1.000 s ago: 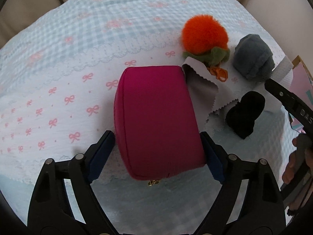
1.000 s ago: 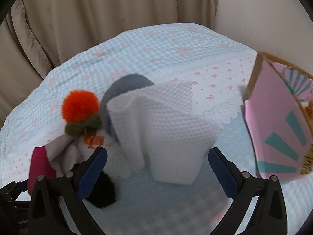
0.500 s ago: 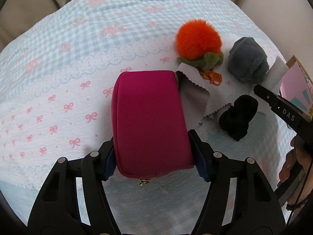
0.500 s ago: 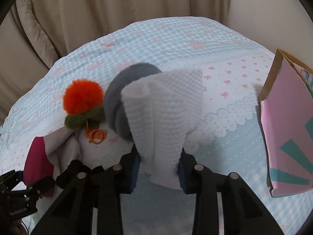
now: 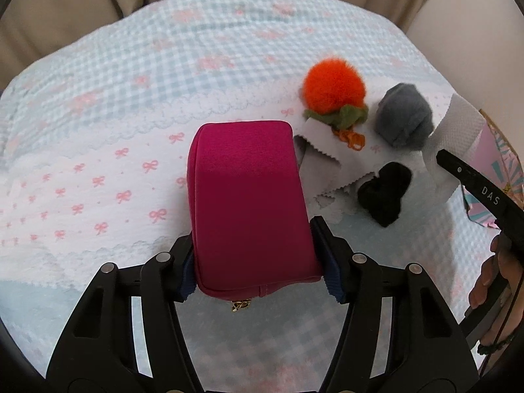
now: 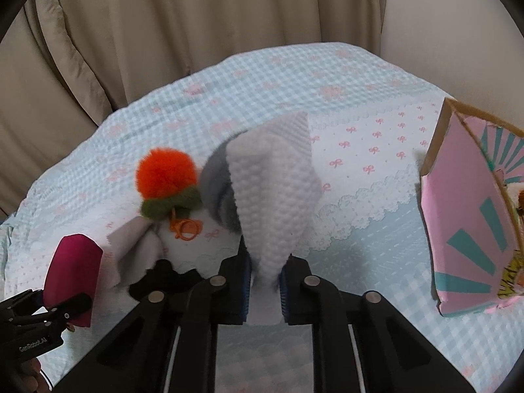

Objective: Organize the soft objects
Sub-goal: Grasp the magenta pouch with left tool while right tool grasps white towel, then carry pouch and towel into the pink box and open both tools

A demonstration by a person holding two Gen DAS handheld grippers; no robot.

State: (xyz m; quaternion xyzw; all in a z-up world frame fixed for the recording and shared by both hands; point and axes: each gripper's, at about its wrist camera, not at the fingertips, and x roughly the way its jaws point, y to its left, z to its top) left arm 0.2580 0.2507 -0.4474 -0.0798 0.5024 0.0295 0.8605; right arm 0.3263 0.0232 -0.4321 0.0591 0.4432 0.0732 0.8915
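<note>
**Both claws loaded: pouch in the left, cloth in the right**

The left claw (image 5: 253,260) has the magenta pouch (image 5: 249,193) between its blue pads, which press on the pouch's two long sides near its closer end; its jaws are closing a little further on it at about half their spread. The pouch's far end reaches out over the bow-printed tablecloth (image 5: 98,150). The right claw (image 6: 264,290) is clamped nearly fully together on the lower end of the white textured cloth (image 6: 275,190), which stands up from the pads in a loose fold and hides part of the grey plush ball (image 6: 213,180) behind it.

Not yet gathered on the tabletop are the orange pom-pom (image 5: 332,86) with its orange clip, the grey pinked-edge cloth (image 5: 327,163) and the black soft piece (image 5: 384,193), all close together to the right of the pouch. The pink patterned box (image 6: 475,216) stands open at the right and looks the likely place for them.

To do this step well, each hand should probably lift straight and slowly so that neither load drags its neighbours. The cloth is pinched only at one end and will droop and swing, so it wants carrying high enough for its free end to clear the ball and the box rim. The pouch, held near one end, may sag; a firm, level carry would keep it from slipping.
</note>
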